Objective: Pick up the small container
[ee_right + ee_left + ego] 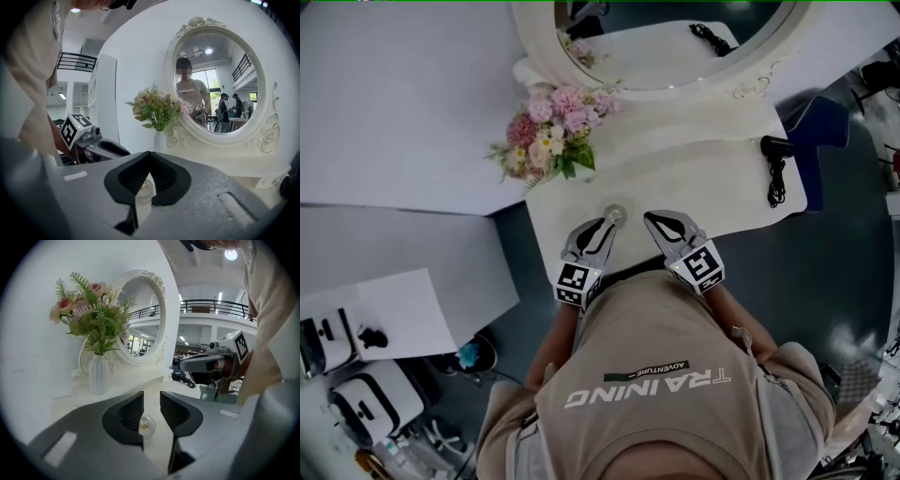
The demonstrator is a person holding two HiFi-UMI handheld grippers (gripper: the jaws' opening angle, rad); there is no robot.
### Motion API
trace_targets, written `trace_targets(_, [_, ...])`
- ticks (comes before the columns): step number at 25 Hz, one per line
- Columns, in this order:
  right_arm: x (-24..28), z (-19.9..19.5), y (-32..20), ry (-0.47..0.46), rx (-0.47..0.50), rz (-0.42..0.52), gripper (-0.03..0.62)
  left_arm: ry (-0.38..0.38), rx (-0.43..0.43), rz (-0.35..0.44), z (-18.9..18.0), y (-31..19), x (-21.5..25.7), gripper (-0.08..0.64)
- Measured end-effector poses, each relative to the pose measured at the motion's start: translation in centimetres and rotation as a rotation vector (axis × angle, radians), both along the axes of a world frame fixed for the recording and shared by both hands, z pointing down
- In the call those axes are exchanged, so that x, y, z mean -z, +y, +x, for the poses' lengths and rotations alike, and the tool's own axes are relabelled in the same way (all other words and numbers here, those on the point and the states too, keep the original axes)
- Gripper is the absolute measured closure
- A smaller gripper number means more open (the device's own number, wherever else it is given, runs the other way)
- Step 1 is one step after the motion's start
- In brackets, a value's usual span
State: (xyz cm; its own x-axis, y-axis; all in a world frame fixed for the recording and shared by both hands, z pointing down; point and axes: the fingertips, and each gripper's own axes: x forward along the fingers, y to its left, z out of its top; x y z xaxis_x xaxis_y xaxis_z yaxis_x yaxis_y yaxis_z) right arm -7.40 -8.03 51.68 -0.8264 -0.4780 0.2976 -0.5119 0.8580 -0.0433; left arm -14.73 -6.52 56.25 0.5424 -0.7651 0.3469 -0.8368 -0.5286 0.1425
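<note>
The small container (615, 215) is a round clear jar with a lid, standing on the white dressing table (712, 192) near its front edge. My left gripper (606, 226) points at it from the near left, jaws a little apart with nothing pressed between them. In the left gripper view the jar (146, 423) sits just past the left gripper (152, 402), partly hidden by one jaw. My right gripper (650, 218) is just to the jar's right, its tips meeting. In the right gripper view the jar (144, 189) shows beyond the shut right gripper (150, 157).
A white vase of pink flowers (551, 131) stands at the table's back left. A large oval mirror (675, 52) fills the back. A black hair dryer (776, 150) with its cord lies at the right end. The table's front edge is just below the grippers.
</note>
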Motion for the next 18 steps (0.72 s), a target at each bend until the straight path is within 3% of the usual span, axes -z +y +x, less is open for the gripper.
trace_targets(5, [-0.2,0.7,-0.9,-0.012,0.008,-0.015,0.589,-0.054,-0.003,-0.059,0.4,-0.2,-2.2,0.272])
trace_targets(14, [-1.4,3.0,-1.0,0.02,0.037,-0.043,0.589,-0.108,0.067,-0.074,0.2,-1.9,-7.3,0.169])
trace_targets(18, [-2.2,3.6,-1.1,0.023,0.031,-0.076,0.589,-0.123,0.047,-0.11,0.4,-2.1,-9.8,0.132])
